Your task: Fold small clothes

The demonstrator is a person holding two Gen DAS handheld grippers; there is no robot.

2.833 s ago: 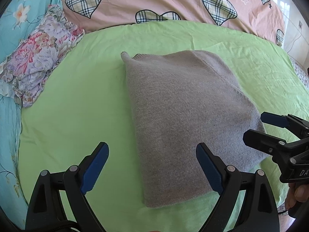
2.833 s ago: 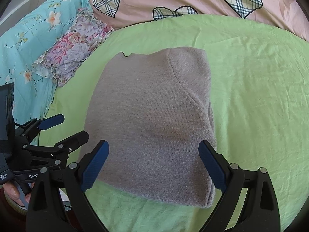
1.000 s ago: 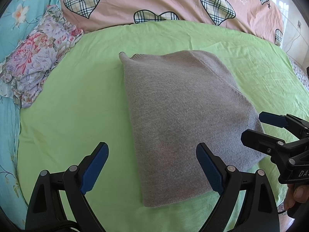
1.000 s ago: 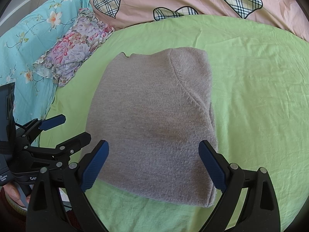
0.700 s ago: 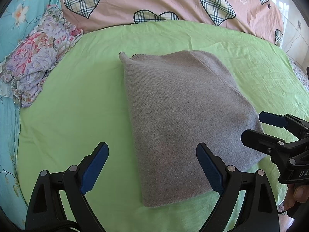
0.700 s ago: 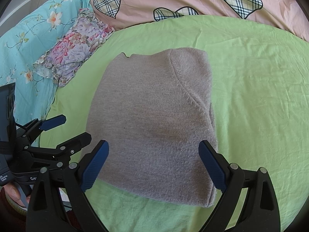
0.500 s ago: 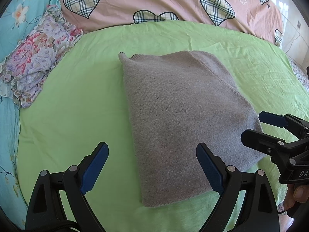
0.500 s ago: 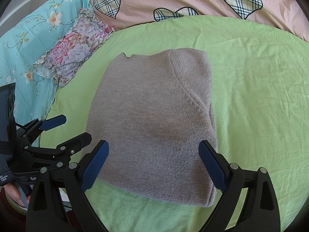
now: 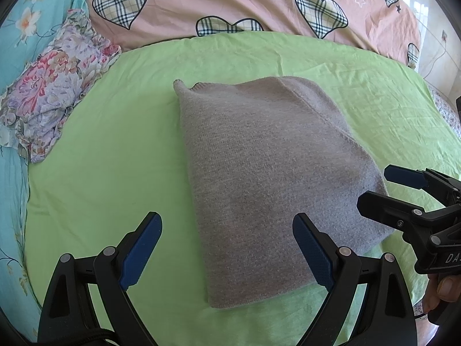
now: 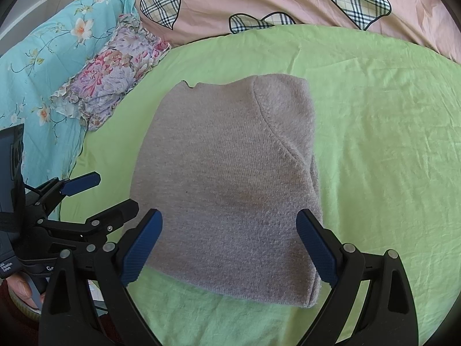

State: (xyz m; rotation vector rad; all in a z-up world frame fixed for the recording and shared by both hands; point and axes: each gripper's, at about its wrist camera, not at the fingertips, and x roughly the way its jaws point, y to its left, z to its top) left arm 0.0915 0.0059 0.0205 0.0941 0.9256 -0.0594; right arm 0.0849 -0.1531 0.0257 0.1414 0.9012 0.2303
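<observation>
Nothing has shifted since earlier: the folded grey sweater (image 9: 268,178) lies flat, left gripper (image 9: 227,248) and right gripper (image 10: 229,248) held jaws apart, so folding looks finished and only withdrawal is judged needed

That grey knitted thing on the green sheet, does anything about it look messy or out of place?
Mostly tidy. The folded grey knitted sweater lies flat on the light green bedsheet, slightly askew. One small oddity: at its far left corner a bit of ribbed edge pokes out unevenly. Both grippers hover open, touching nothing.
</observation>
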